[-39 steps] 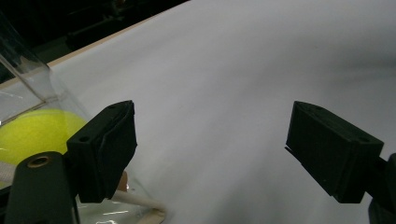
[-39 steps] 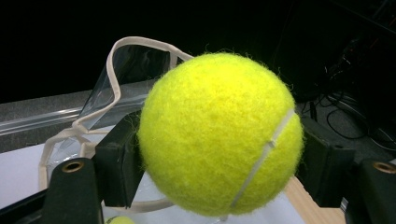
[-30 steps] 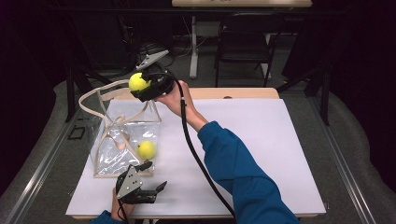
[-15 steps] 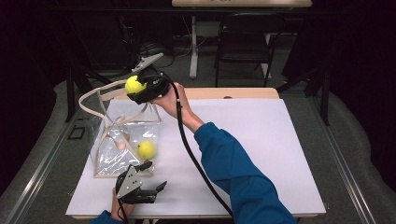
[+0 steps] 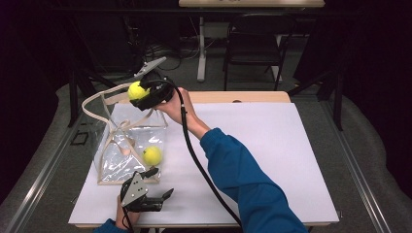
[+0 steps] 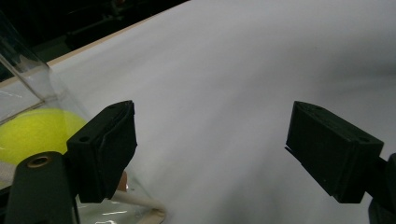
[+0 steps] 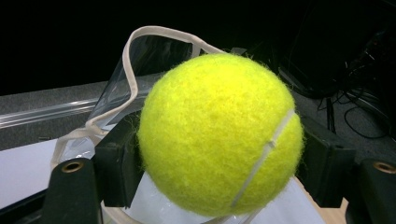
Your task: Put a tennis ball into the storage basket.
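Second tennis ball being carried over the clear bag's open mouth

The white tabletop [image 5: 252, 145] is lying mostly bare right of the clear bag [image 5: 127, 150], leaving wide room for the arm, while the bag is sitting close to the left edge with its cream handles [image 5: 97, 104] looping up; the right gripper [image 5: 145, 94], jaws clamping a tennis ball [image 7: 219, 135], is now sitting further left than a second ago, over the bag's far rim, so a release looks near; the left gripper [image 5: 145, 194], jaws spread wide and holding nothing, is resting by the bag's near corner, beside the ball inside [image 5: 152, 156]
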`<state>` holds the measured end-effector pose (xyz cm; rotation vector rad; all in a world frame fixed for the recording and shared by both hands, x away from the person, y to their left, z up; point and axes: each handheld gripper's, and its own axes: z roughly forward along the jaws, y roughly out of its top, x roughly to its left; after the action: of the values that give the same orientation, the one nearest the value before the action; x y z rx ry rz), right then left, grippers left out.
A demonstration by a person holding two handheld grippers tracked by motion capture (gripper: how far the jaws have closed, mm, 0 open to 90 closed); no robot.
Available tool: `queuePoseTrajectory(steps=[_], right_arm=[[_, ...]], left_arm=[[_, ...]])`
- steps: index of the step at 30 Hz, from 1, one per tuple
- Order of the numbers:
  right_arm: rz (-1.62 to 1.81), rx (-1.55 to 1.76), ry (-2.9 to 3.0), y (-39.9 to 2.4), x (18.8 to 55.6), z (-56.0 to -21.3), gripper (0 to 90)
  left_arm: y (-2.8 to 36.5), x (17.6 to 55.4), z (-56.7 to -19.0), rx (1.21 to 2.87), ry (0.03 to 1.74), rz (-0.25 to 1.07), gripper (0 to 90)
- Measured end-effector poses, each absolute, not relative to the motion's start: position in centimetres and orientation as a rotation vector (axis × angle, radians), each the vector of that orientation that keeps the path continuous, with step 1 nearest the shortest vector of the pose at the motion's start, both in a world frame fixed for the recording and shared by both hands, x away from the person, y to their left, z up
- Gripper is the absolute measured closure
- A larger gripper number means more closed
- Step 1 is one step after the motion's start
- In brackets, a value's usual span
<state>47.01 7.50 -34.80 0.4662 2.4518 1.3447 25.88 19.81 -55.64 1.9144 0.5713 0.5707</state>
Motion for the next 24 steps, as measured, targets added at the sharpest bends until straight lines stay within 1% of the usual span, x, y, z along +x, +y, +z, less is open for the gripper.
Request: queuePoseTrajectory(steps=[24], right_arm=[[1.31,0.466,2.514,8.6,46.8,-35.5,25.8]], left_arm=[[19.8,25.9,-55.7,1.914,0.573,0.567,15.9]])
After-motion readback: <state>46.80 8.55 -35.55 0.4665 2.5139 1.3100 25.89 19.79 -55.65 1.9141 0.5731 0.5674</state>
